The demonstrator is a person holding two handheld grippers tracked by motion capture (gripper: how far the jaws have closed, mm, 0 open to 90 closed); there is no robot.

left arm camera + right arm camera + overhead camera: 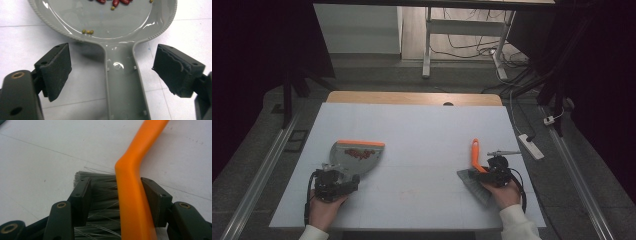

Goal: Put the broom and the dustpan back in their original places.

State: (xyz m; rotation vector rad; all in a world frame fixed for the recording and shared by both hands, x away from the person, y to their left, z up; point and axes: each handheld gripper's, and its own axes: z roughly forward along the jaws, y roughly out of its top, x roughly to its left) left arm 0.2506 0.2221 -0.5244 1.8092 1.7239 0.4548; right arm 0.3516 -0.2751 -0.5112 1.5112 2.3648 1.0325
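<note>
L gripper (112,75) jaws wide apart either side of dustpan (107,27) handle, not clamped; pan w/ beans (357,153) lies flat. R gripper (117,200) jaws close around brush (135,195); firm clamp can't be confirmed.

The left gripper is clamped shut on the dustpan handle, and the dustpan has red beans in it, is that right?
Not quite. In the left gripper view the left gripper is open: its fingers stand apart on either side of the dustpan handle without touching it. The red beans are in the pan.
</note>
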